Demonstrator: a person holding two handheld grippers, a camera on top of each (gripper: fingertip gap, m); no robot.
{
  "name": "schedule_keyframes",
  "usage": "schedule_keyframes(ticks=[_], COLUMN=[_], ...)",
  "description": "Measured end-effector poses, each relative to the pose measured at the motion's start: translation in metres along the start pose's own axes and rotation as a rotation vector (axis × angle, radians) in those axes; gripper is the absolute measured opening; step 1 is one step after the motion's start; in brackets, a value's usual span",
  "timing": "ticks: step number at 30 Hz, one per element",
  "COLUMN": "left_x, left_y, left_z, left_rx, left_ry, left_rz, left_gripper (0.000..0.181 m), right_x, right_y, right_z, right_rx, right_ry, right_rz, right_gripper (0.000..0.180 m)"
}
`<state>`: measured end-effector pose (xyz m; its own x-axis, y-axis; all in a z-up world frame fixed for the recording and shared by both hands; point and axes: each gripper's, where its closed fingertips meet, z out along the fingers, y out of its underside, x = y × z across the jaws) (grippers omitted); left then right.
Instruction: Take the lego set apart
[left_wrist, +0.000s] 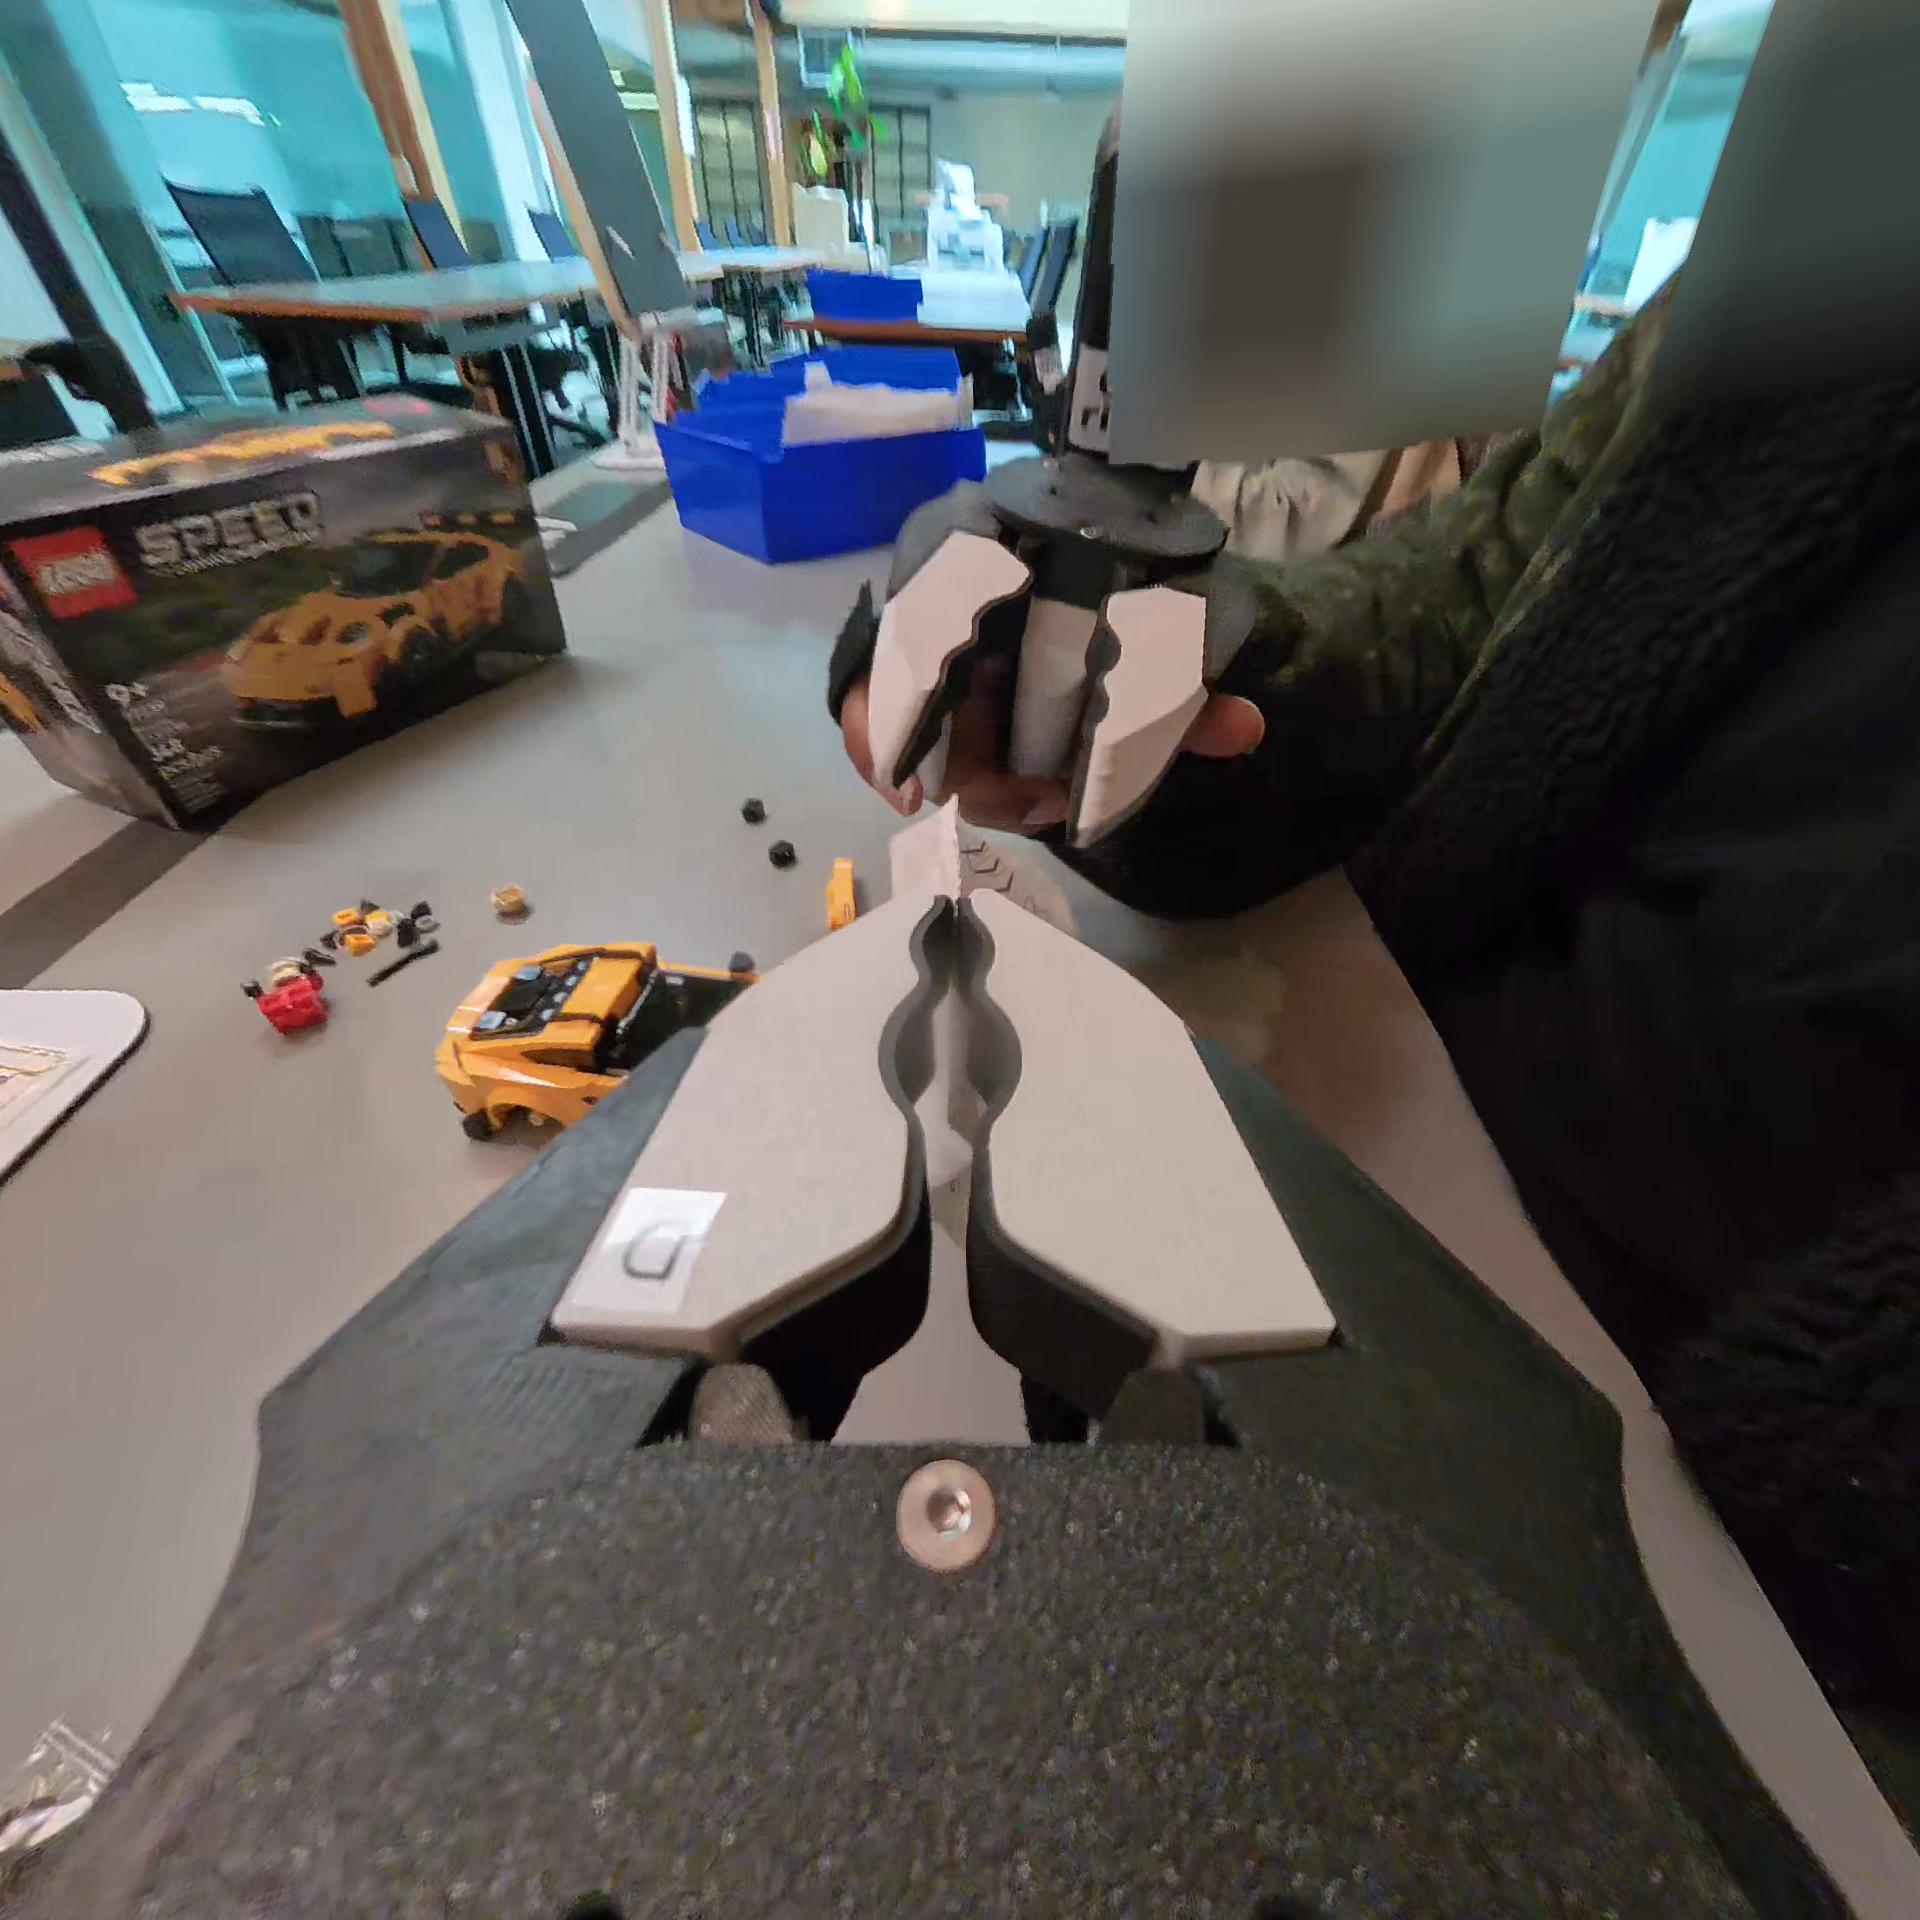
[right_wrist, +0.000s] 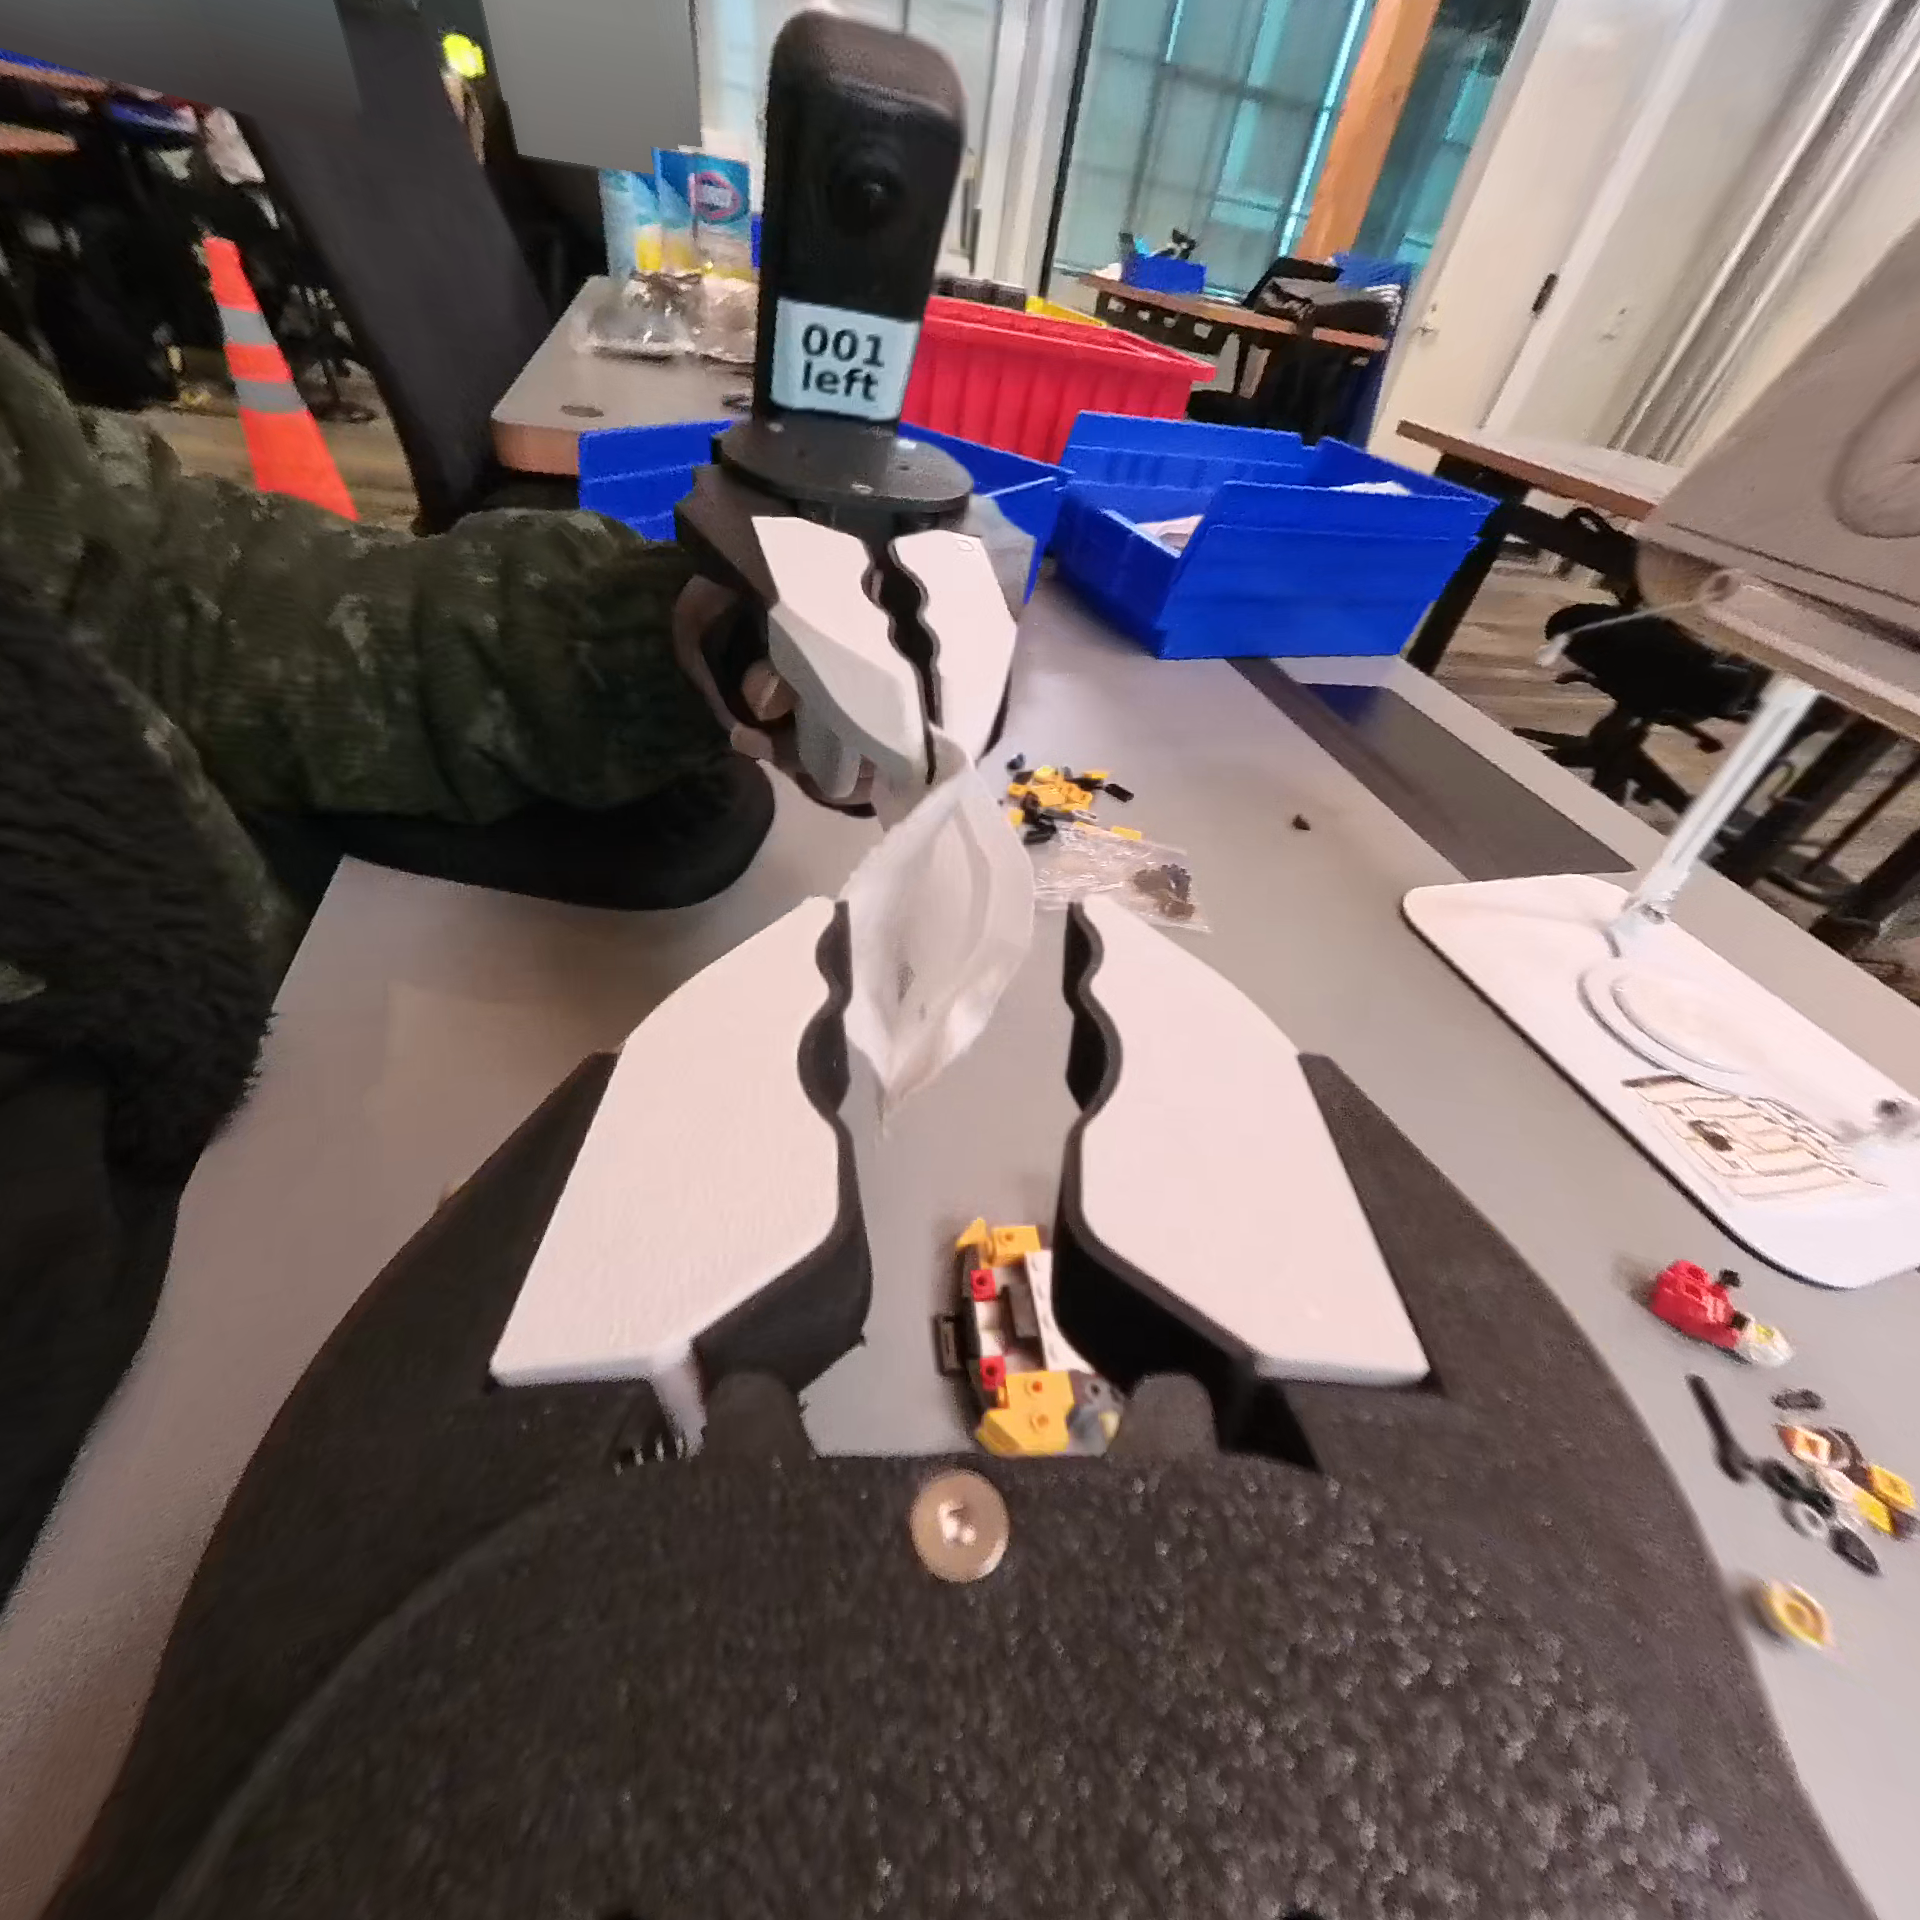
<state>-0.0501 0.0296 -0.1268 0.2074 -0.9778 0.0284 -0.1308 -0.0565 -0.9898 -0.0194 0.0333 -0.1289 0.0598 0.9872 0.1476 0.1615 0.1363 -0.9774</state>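
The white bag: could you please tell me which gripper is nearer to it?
Left. The left gripper is shut on the bag at its top. The right gripper is open, its fingertips flanking the bag lower down without gripping it.

Left wrist view: lego car on the table, left of the left gripper. Loose lego pieces lie left of and behind the car. Lego box stands farther back left; storage bin behind, toward centre
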Motion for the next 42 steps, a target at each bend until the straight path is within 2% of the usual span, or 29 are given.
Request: schedule_keyframes(ticks=[6,13,28,30,32,35,38,40,42], left_x=[-0.01,-0.007,0.003,0.002,-0.002,-0.021,-0.057,-0.084,-0.099], left_y=[-0.014,-0.035,-0.041,-0.037,-0.031,-0.023,0.003,0.03,0.058], left_z=[-0.011,-0.024,-0.019,-0.02,-0.022,-0.034,-0.062,-0.097,-0.132], left_rx=[0.153,0.336,0.367,0.327,0.247,0.118,-0.126,-0.361,-0.569], left_ry=[-0.009,0.027,0.062,0.06,0.052,-0.073,-0.342,-0.578,-0.74], left_rz=[-0.048,-0.046,-0.019,-0.022,-0.035,-0.021,0.01,0.057,0.033], left_gripper=[0.0,0.0,0.0,0.001,0.012,0.02,0.016,0.012,0.011], right_x=[0.003,-0.002,-0.005,-0.002,0.003,0.009,0.012,0.011,0.008], right_y=[0.004,0.015,0.002,0.004,0.009,0.026,0.048,0.06,0.07], right_z=[-0.004,0.006,0.011,0.009,0.007,0.004,0.005,0.006,0.009], right_rx=[0.012,-0.005,0.056,0.032,-0.015,-0.132,-0.266,-0.345,-0.408], right_ry=[-0.013,-0.004,0.052,0.047,0.05,0.051,0.053,0.056,0.045], right_rz=[0.03,0.048,0.043,0.046,0.047,0.06,0.054,0.045,0.048], right_gripper=[0.042,0.034,0.001,0.001,0.0,0.0,0.0,0.0,0.0])
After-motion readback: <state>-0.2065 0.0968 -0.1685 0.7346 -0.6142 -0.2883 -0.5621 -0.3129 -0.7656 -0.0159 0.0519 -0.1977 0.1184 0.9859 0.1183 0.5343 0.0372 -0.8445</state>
